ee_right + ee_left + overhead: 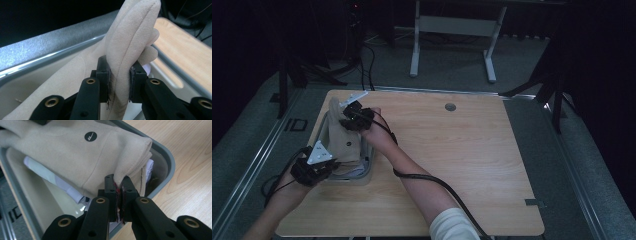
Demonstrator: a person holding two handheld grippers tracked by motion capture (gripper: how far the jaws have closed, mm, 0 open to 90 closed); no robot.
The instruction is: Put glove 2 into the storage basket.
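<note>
Left tool (119,195) pinching beige garment (75,157), round dark logo (90,136)

Lab or recording studio, not a home. Bare pale wood worktop (472,150) with a cable grommet hole (450,107), standing on grey carpet floor (452,60). Black drapes (592,75) close off the sides and back. White metal desk frame (452,30) behind, loose cables (364,65) on the floor, metal floor rails (257,165) alongside the worktop.
</note>
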